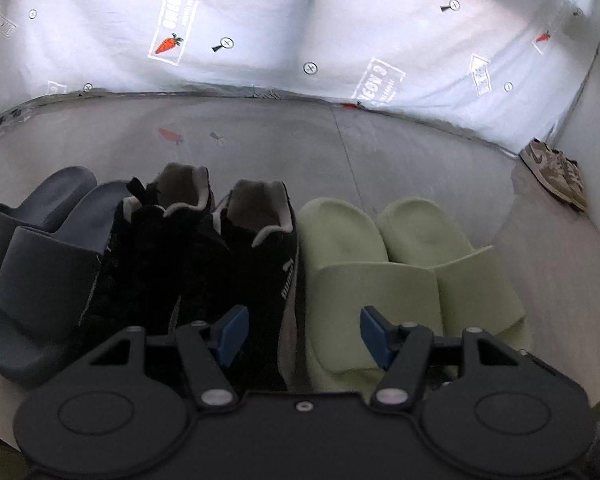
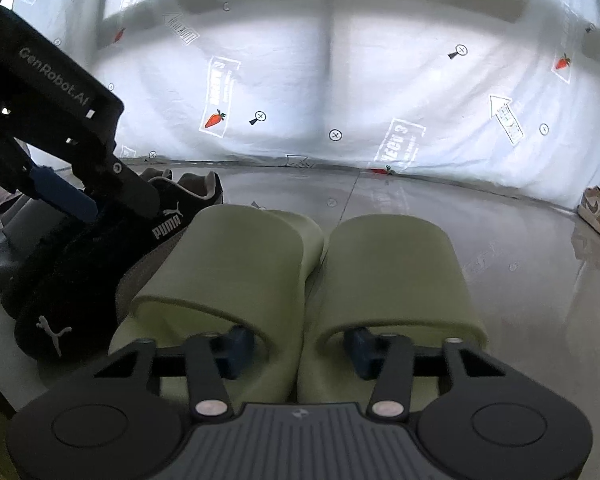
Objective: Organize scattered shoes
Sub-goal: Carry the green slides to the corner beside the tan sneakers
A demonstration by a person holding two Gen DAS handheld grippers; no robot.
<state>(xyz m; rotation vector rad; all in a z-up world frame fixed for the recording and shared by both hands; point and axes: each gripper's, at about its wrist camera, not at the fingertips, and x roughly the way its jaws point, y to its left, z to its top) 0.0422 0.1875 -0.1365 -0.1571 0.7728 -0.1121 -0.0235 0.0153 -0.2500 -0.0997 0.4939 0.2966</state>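
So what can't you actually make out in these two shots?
- Right gripper: fingertips tucked under the green slides' straps, right wrist view; contact unclear.
- Grey slides: cut off by the left edge, left wrist view; mostly hidden behind the left gripper, right wrist view.
- Tan sneakers: small, far off; details unreadable.
- Black sneakers' toes: hidden by the left gripper body, left wrist view.

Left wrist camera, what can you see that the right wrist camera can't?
Only the left wrist view shows the grey slides whole and the open tops of both black sneakers.

Only the right wrist view shows the left gripper from outside, with its lettering. It also shows the right gripper with one finger under each green slide's strap, and a cat logo on a sneaker toe.

Both views show the green slides, the black sneakers, the brown sneakers by the wall and the carrot-printed sheet.
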